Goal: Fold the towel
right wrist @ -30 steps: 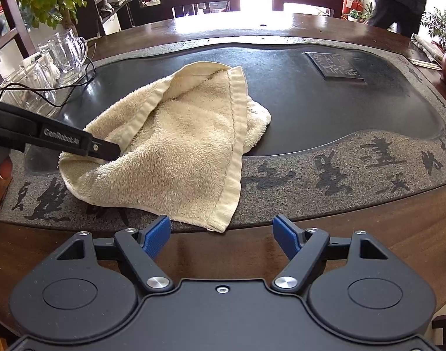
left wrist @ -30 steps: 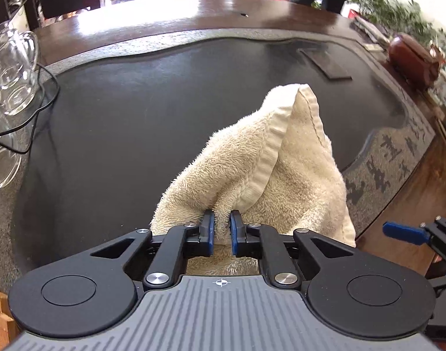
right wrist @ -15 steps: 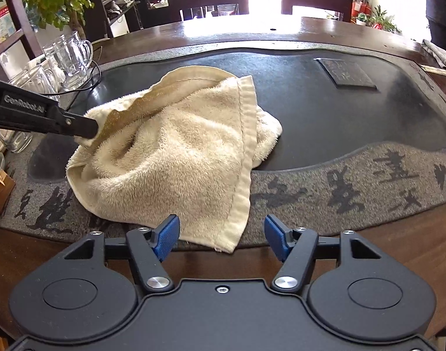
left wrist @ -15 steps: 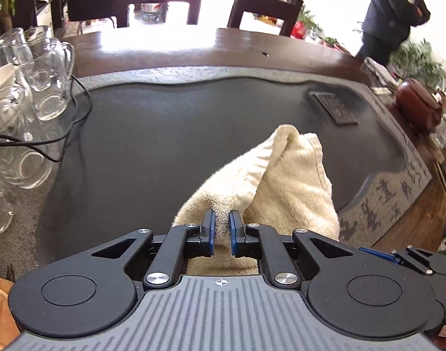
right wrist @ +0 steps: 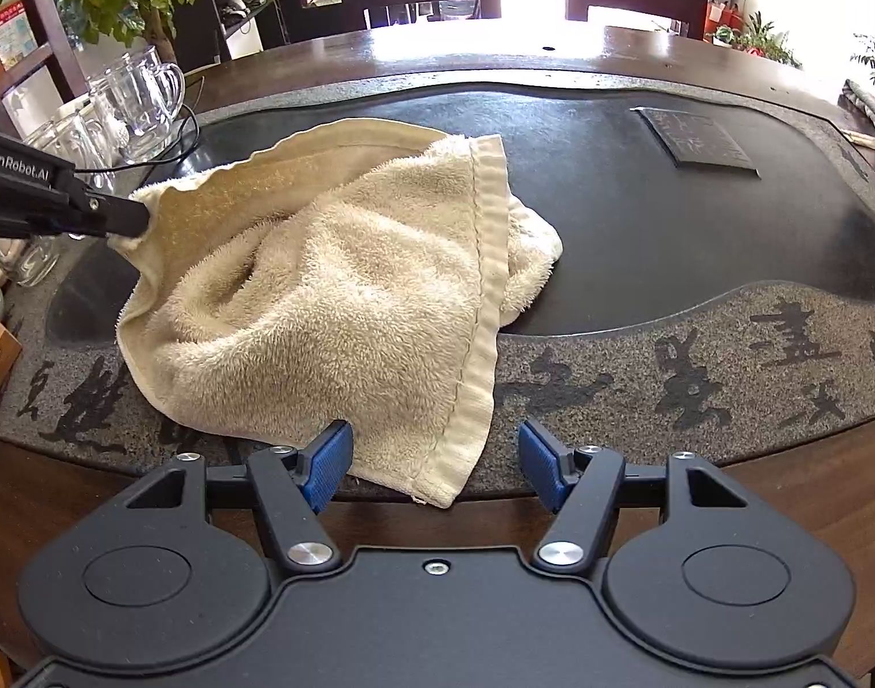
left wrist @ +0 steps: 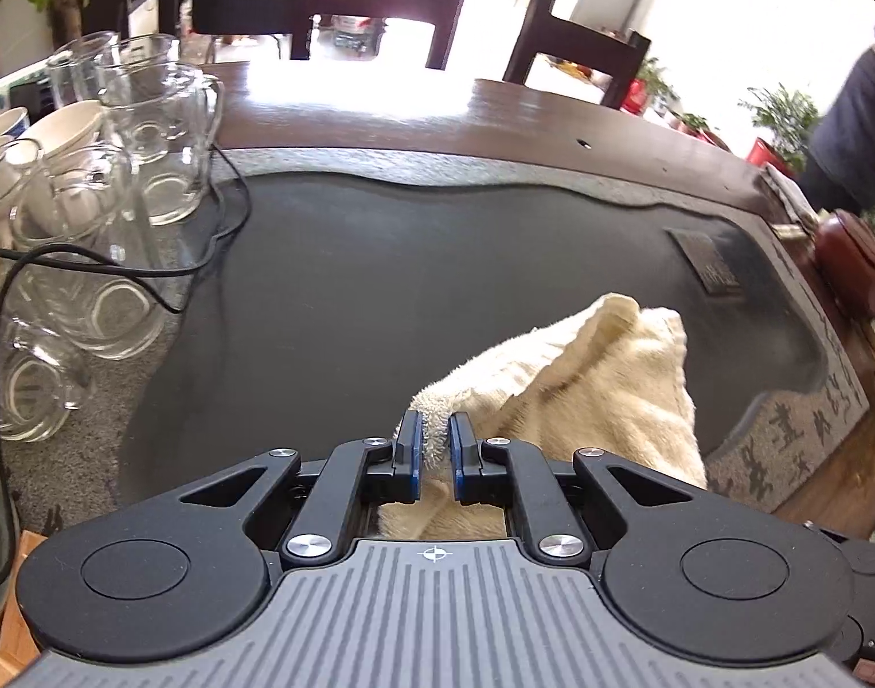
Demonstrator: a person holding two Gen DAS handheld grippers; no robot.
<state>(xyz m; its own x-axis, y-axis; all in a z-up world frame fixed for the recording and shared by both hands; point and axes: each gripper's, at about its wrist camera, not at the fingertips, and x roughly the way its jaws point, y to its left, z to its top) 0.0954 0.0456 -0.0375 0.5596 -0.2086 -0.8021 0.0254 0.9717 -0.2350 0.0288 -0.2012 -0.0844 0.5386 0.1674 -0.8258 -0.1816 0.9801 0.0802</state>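
The cream terry-cloth towel [right wrist: 334,298] lies bunched on the near left part of the dark stone tea tray [right wrist: 638,218], which is set into the round brown wooden worktop [right wrist: 781,493]. Part of the cloth rests in the tray's smooth black basin and part spreads over the speckled grey rim with its carved black characters [right wrist: 695,378]. One hemmed corner of the towel hangs over the near edge of the rim, towards the worktop's wood.

The left tongs [left wrist: 434,450] are pinched down to a narrow gap on a corner of the towel, with fluffy cloth showing between the blue pads. In the right wrist view the left tongs' black fingers [right wrist: 116,221] come in from the left edge and hold that corner raised off the tray, so the hem runs up from the corner in a stretched arc across the far side of the cloth.

The right tongs [right wrist: 434,467] stand wide, and their jaws have just been closing a little. The hanging corner of the towel sits between the blue pads but neither pad presses on it; the left pad [right wrist: 325,464] is just beside the cloth and the right one is apart from it.

On the far left of the worktop stands a cluster of clear glass mugs with handles [left wrist: 151,132], with a thin black cable [left wrist: 93,266] looping in front of them. A dark square carved slab [right wrist: 692,140] lies in the far right part of the basin.
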